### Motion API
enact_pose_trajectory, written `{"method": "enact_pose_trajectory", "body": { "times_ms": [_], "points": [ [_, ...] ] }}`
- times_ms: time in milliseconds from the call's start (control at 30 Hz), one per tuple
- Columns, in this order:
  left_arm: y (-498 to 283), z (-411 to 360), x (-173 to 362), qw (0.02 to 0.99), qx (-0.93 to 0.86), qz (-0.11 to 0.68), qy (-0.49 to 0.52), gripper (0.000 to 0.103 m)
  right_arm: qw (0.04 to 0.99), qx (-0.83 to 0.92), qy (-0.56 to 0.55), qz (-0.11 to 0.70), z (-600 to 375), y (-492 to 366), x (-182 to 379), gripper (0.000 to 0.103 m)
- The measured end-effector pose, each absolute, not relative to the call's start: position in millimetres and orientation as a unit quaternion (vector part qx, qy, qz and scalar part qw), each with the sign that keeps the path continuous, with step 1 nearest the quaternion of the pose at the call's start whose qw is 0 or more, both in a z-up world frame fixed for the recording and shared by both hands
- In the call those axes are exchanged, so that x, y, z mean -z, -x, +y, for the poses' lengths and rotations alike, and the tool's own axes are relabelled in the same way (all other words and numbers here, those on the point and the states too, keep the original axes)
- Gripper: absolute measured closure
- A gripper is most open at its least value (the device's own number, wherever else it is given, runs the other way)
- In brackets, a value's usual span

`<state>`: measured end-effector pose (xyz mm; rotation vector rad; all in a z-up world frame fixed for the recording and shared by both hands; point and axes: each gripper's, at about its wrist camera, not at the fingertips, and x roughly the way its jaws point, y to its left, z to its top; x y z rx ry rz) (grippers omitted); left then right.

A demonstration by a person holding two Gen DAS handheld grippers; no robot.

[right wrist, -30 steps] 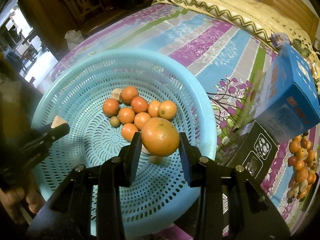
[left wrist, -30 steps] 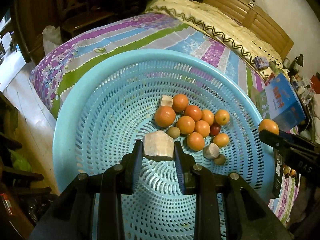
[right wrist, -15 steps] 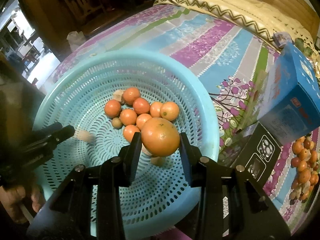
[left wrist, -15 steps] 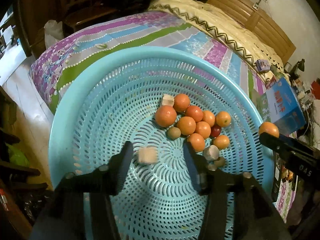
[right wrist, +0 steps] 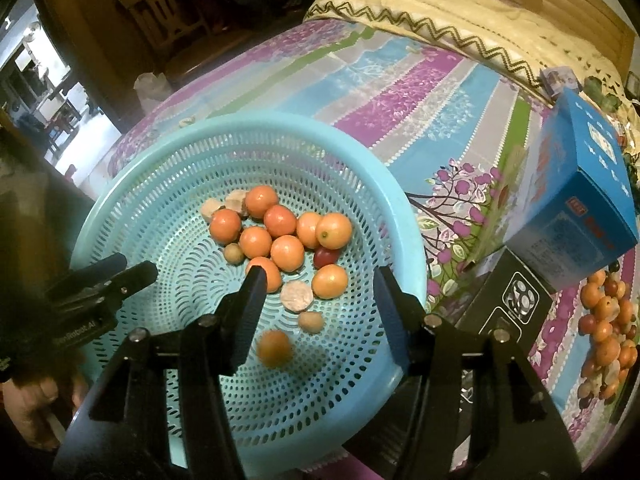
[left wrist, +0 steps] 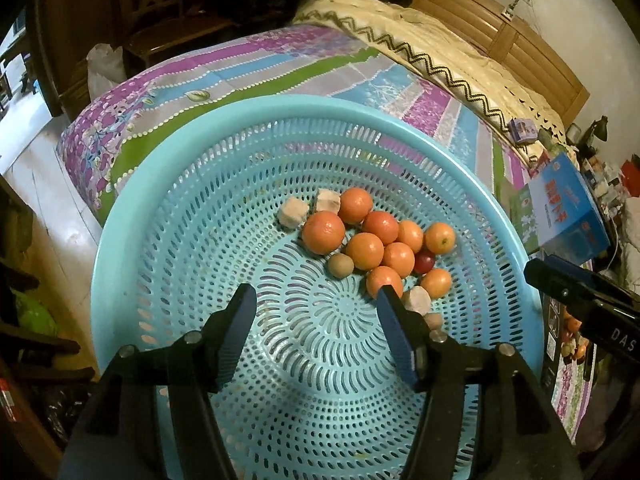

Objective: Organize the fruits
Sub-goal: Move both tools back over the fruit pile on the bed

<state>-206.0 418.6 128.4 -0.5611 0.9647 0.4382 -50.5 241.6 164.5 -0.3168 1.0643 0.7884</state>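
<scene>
- The left gripper (left wrist: 316, 304) has black, hard-edged arms with blue ribbed pads; its jaws are opening, with nothing between them but basket floor.
- A second ago those pads pinched a pale, blocky chunk; that chunk (left wrist: 293, 211) now lies up the slope beside a second pale cube (left wrist: 328, 201), at the left edge of the fruit cluster.
- The right gripper (right wrist: 318, 282) is of the same build, jaws opening, no longer touching any fruit.
- A second ago it clamped a large orange; that orange (right wrist: 274, 348) now shows as a motion-blurred ball low in the basket, loose between and beneath the fingers.
- The basket (left wrist: 120, 248) is a wide, round, turquoise plastic colander, smooth at the rim and pierced with slots that spiral out from its centre.
- Inside it, the oranges (left wrist: 364, 251) sit packed together, glossy and round, with a small dull brown fruit (left wrist: 341, 265), a dark red one (left wrist: 425, 262) and a pale rounded lump (left wrist: 417, 299) touching the group.
- In the right wrist view a bare hand (right wrist: 32, 404) grips the left tool at the lower left.
- The basket rests on a bed (right wrist: 400, 92) covered by a sheet striped purple, blue, green and grey with a printed tree.
- To the right stand a shiny blue carton (right wrist: 580, 200) and a black box (right wrist: 508, 312); past them, a heap of loose fruit (right wrist: 604, 332) lies on the sheet.
- Farther back, a cream quilt (left wrist: 420, 44) with a black zigzag border runs to a slatted wooden headboard (left wrist: 500, 36).
- Beyond the foot of the bed are a wooden chair (right wrist: 160, 12) and a pale floor (left wrist: 32, 152).
</scene>
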Motion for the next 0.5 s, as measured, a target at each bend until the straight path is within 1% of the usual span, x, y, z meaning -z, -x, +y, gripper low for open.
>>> {"method": "enact_pose_trajectory", "body": {
  "times_ms": [133,167,200,233,333,400,500],
  "points": [
    [206.5,416.2,-130.7,0.83,-0.208,0.448,0.261,0.038,0.784,-0.372,0.137,0.477,236.1,53.9,-169.8,0.047],
    [207.1,415.0,-132.9,0.833,-0.209,0.441,0.258,0.036,0.797,-0.374,0.137,0.453,230.0,59.2,-176.1,0.047],
    [208.1,413.4,-135.6,0.838,-0.212,0.433,0.254,0.03,0.807,-0.376,0.141,0.433,224.6,64.1,-180.4,0.046],
    [209.0,411.6,-138.2,0.843,-0.218,0.424,0.25,0.026,0.819,-0.373,0.145,0.411,217.4,69.4,-183.5,0.043],
    [208.7,404.5,-143.9,0.854,-0.226,0.401,0.241,0.025,0.859,-0.339,0.146,0.354,179.3,83.2,-187.4,0.032],
    [205.5,396.5,-148.7,0.86,-0.224,0.388,0.244,0.025,0.886,-0.301,0.143,0.321,138.6,90.8,-182.2,0.028],
    [203.2,374.6,-167.4,0.88,-0.218,0.347,0.241,0.025,0.907,-0.25,0.126,0.315,78.4,90.2,-167.4,0.027]
  ]
}}
